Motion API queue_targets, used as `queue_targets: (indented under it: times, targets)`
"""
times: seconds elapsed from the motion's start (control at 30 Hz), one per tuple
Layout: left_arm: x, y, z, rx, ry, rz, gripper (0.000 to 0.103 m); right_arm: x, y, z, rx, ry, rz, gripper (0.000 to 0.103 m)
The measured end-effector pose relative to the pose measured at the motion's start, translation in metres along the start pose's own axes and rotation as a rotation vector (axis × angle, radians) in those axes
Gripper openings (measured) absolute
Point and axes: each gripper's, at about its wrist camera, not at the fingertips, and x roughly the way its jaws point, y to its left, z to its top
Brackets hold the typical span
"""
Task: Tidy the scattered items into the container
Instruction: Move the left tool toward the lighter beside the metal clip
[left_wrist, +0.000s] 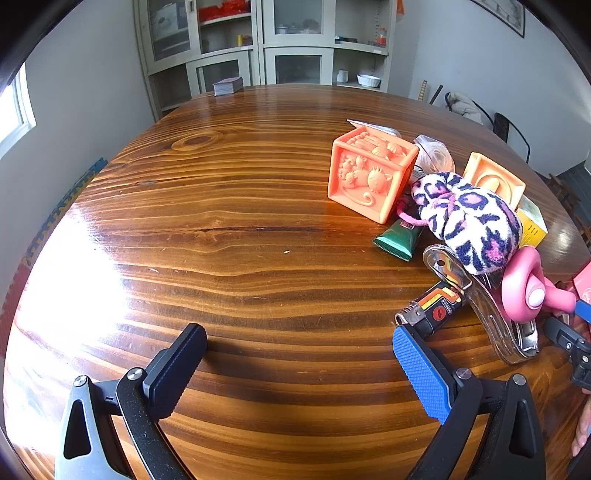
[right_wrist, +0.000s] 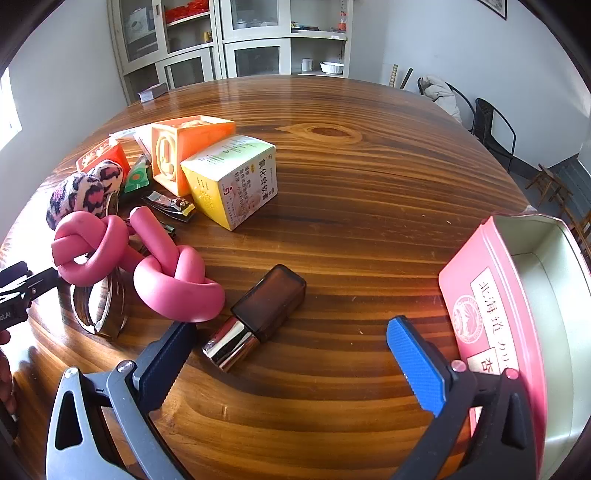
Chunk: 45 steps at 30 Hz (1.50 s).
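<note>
Both the left gripper (left_wrist: 299, 369) and right gripper (right_wrist: 295, 354) stand spread wide and empty above the wooden table (left_wrist: 229, 229). Nothing seems tidied yet: the pink tin (right_wrist: 532, 295) at the right gripper's near right looks empty, the clutter lying left. The brown bottle (right_wrist: 258, 314), nearest the right gripper's fingers, looks the likely first pick, needing a descent and squeeze.

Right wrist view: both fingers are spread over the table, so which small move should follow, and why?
Probably lower the right gripper around the brown bottle with the chrome cap. It lies on its side just ahead of the open fingers, clear of the clutter, and the pink tin stands open alongside.
</note>
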Motion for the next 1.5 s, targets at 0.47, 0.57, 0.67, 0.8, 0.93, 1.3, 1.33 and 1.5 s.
queue_targets:
  times: [0.47,0.57,0.67,0.8,0.93,1.3,1.33,1.5]
  targets:
    - [-0.013,0.009,-0.01,-0.059,-0.038,-0.105,0.102,-0.02,0.007,-0.01,-0.035,-0.083,0.169,0.103]
    - [-0.019,0.005,-0.013,-0.044,-0.07,-0.135,0.102,-0.019,-0.002,-0.011,0.016,-0.078,0.175,0.102]
    - [-0.027,-0.008,-0.015,0.023,-0.114,-0.121,0.102,-0.024,-0.009,-0.01,0.058,-0.105,0.188,0.102]
    - [-0.024,-0.018,-0.016,0.065,-0.106,-0.126,0.102,-0.034,-0.014,-0.01,0.095,-0.149,0.184,0.102]
    - [-0.012,-0.018,-0.009,0.052,-0.065,-0.142,0.102,-0.038,-0.017,-0.011,0.114,-0.169,0.177,0.102]
    - [0.016,-0.054,0.013,0.258,0.0,-0.188,0.102,-0.036,-0.016,-0.009,0.12,-0.167,0.175,0.102]
    - [0.015,-0.055,0.013,0.269,0.0,-0.193,0.1,-0.036,-0.015,-0.009,0.119,-0.166,0.174,0.102]
    - [0.008,-0.061,0.013,0.321,-0.029,-0.238,0.07,-0.036,-0.015,-0.009,0.113,-0.167,0.167,0.102]
